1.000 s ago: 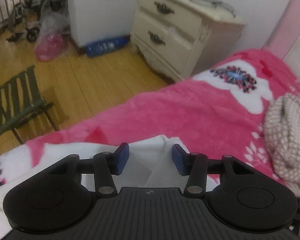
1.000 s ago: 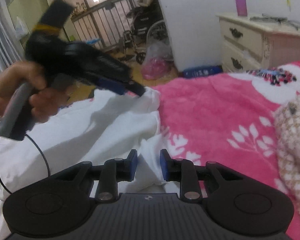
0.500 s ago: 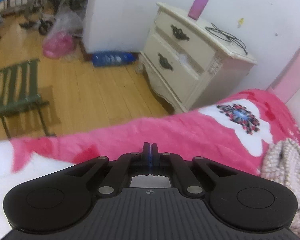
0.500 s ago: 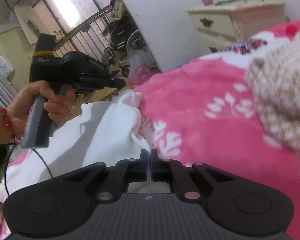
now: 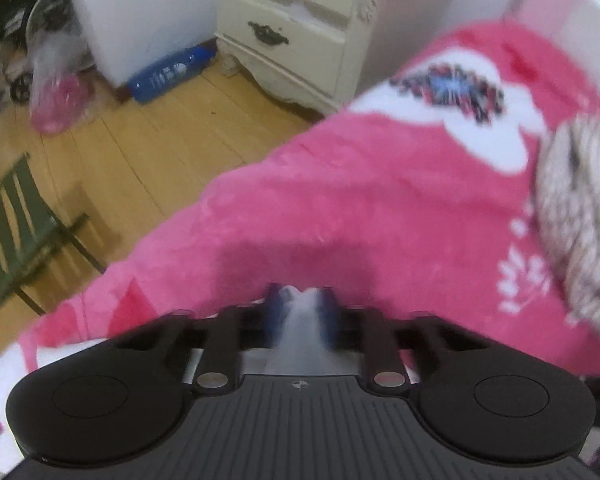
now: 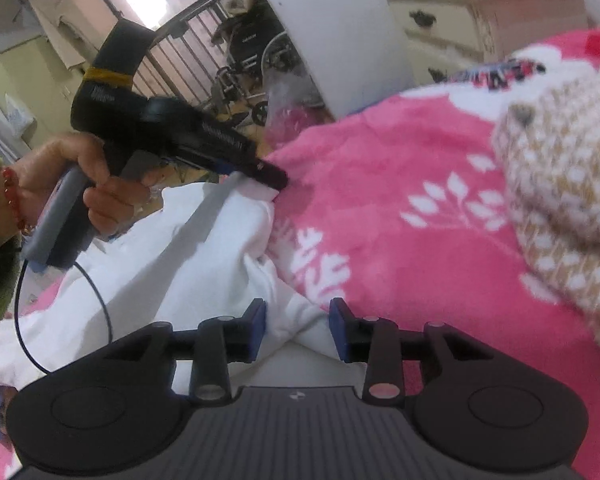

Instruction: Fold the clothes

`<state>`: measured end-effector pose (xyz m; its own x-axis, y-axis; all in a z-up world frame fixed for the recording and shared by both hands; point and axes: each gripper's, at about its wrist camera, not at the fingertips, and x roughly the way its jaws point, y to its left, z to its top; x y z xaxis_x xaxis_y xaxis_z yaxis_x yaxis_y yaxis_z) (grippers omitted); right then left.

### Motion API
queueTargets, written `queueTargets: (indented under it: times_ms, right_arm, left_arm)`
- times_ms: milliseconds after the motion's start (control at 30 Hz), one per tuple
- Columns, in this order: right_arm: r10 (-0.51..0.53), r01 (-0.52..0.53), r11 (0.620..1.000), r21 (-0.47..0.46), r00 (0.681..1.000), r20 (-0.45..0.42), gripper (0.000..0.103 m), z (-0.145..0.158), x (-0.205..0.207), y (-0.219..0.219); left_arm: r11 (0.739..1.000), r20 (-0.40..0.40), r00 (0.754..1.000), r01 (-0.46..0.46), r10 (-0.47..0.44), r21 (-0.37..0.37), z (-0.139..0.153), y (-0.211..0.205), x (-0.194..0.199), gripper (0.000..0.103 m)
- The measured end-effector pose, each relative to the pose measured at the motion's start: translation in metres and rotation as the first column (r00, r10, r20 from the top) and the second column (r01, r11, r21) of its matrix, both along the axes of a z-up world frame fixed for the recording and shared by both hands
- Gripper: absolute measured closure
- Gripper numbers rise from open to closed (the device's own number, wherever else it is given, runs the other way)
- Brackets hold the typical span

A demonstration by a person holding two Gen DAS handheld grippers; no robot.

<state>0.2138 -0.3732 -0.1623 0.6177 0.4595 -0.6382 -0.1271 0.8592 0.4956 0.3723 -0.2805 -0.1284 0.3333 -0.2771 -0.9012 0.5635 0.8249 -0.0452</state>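
A white garment (image 6: 180, 264) lies crumpled on the pink blanket (image 6: 400, 160) of a bed. My right gripper (image 6: 298, 328) stands open, with a fold of the white cloth between its blue pads. A hand (image 6: 88, 176) holds my left gripper (image 6: 274, 184) low over the garment's far corner, its tip touching the cloth. In the blurred left wrist view, the left gripper (image 5: 300, 308) has its pads a little apart, with a wedge of white garment (image 5: 300, 332) filling the gap.
A beige knitted garment (image 6: 560, 184) is heaped on the bed to the right. Beyond the bed edge are a cream nightstand (image 5: 292, 20), a blue bottle (image 5: 168, 72) on the wooden floor and a green folding chair (image 5: 8, 232). A wheelchair (image 6: 256, 56) stands farther back.
Half a second ago both grippers were shut on the white garment; now both sets of pads have parted. The left gripper has dropped lower toward the blanket.
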Motion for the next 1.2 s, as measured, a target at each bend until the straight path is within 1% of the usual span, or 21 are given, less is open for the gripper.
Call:
queueTargets:
  times_ms: [33, 100, 133, 167, 200, 333, 400, 500, 533, 600, 633, 667, 767, 867, 967, 1000, 1033, 1067, 1133, 1167, 1200]
  right_arm:
    - [-0.002, 0.002, 1.0, 0.021, 1.0, -0.007, 0.067, -0.003, 0.001, -0.003]
    - [-0.013, 0.014, 0.998, 0.063, 1.0, -0.014, 0.079, -0.006, 0.002, -0.008]
    - [-0.023, 0.023, 0.997, 0.072, 1.0, -0.011, 0.087, -0.007, 0.001, -0.01]
    - [-0.039, 0.039, 0.998, 0.058, 0.999, 0.007, 0.092, -0.006, -0.002, -0.008]
    - [-0.055, 0.054, 0.998, 0.045, 0.998, 0.025, 0.101, -0.004, -0.005, -0.006]
    - [-0.117, 0.118, 0.993, -0.007, 0.988, 0.1, 0.102, 0.002, -0.016, 0.001]
    - [-0.143, 0.148, 0.988, -0.032, 0.981, 0.129, 0.102, 0.002, -0.019, 0.004]
    - [-0.201, 0.208, 0.975, -0.077, 0.975, 0.091, 0.102, -0.008, -0.012, -0.001]
    - [-0.219, 0.225, 0.972, -0.062, 0.972, 0.087, 0.102, -0.007, -0.012, -0.007]
    - [-0.26, 0.264, 0.964, -0.038, 0.962, 0.086, 0.099, -0.003, -0.013, -0.019]
    - [-0.268, 0.273, 0.961, -0.047, 0.959, 0.092, 0.099, 0.0, -0.015, -0.023]
    - [-0.266, 0.273, 0.96, -0.059, 0.959, 0.102, 0.099, 0.004, -0.017, -0.025]
    - [-0.174, 0.187, 0.978, -0.093, 0.976, 0.131, 0.099, 0.016, -0.024, -0.022]
    - [-0.009, 0.032, 0.988, -0.149, 0.988, 0.152, 0.099, 0.024, -0.033, -0.001]
    - [0.115, -0.089, 0.971, -0.222, 0.987, 0.109, 0.099, 0.018, -0.027, 0.026]
    - [0.105, -0.082, 0.971, -0.223, 0.99, 0.094, 0.099, 0.011, -0.021, 0.027]
    - [0.079, -0.061, 0.977, -0.205, 0.994, 0.08, 0.103, 0.004, -0.015, 0.025]
    - [0.018, -0.008, 0.989, -0.146, 0.998, 0.065, 0.103, 0.001, -0.013, 0.013]
    - [-0.1, 0.101, 0.994, -0.028, 0.995, 0.024, 0.103, -0.007, -0.007, -0.01]
    - [-0.14, 0.14, 0.99, 0.009, 0.99, 0.008, 0.103, -0.008, -0.006, -0.018]
    - [-0.141, 0.141, 0.99, 0.0, 0.99, 0.014, 0.103, -0.003, -0.01, -0.016]
  left_arm:
    - [1.0, 0.01, 1.0, -0.008, 0.008, -0.002, 0.001, 0.001, -0.002, 0.096]
    - [0.998, 0.038, 0.998, -0.046, 0.048, -0.039, 0.008, 0.007, -0.004, 0.098]
    - [0.995, 0.065, 0.995, -0.07, 0.075, -0.077, 0.01, 0.011, -0.005, 0.098]
    - [0.989, 0.091, 0.99, -0.093, 0.104, -0.116, 0.012, 0.015, -0.006, 0.098]
    - [0.981, 0.115, 0.984, -0.115, 0.133, -0.156, 0.014, 0.018, -0.008, 0.098]
    - [0.933, 0.193, 0.947, -0.189, 0.255, -0.305, 0.019, 0.032, -0.012, 0.098]
    - [0.929, 0.178, 0.941, -0.23, 0.288, -0.289, -0.001, 0.025, -0.007, 0.098]
    - [0.937, 0.174, 0.937, -0.259, 0.303, -0.234, -0.019, 0.018, 0.0, 0.093]
    - [0.93, 0.156, 0.936, -0.272, 0.316, -0.248, -0.018, 0.022, 0.001, 0.091]
    - [0.912, 0.128, 0.932, -0.291, 0.338, -0.288, -0.008, 0.028, 0.003, 0.078]
    - [0.906, 0.132, 0.929, -0.295, 0.347, -0.304, 0.0, 0.033, 0.003, 0.066]
    - [0.899, 0.148, 0.92, -0.305, 0.364, -0.316, 0.007, 0.039, 0.003, 0.06]
    - [0.868, 0.145, 0.897, -0.346, 0.417, -0.357, 0.035, 0.062, 0.004, 0.056]
    - [0.835, 0.128, 0.882, -0.372, 0.454, -0.405, 0.073, 0.094, 0.001, 0.053]
    - [0.829, 0.166, 0.87, -0.362, 0.465, -0.426, 0.128, 0.138, -0.02, 0.052]
    - [0.832, 0.186, 0.865, -0.357, 0.467, -0.425, 0.147, 0.152, -0.028, 0.052]
    - [0.833, 0.212, 0.855, -0.356, 0.473, -0.422, 0.165, 0.167, -0.038, 0.051]
    - [0.834, 0.245, 0.839, -0.36, 0.485, -0.418, 0.186, 0.184, -0.049, 0.051]
    - [0.823, 0.315, 0.788, -0.386, 0.529, -0.418, 0.229, 0.224, -0.079, 0.049]
    - [0.815, 0.345, 0.76, -0.401, 0.551, -0.418, 0.249, 0.244, -0.094, 0.048]
    - [0.81, 0.372, 0.735, -0.415, 0.566, -0.414, 0.264, 0.262, -0.109, 0.048]
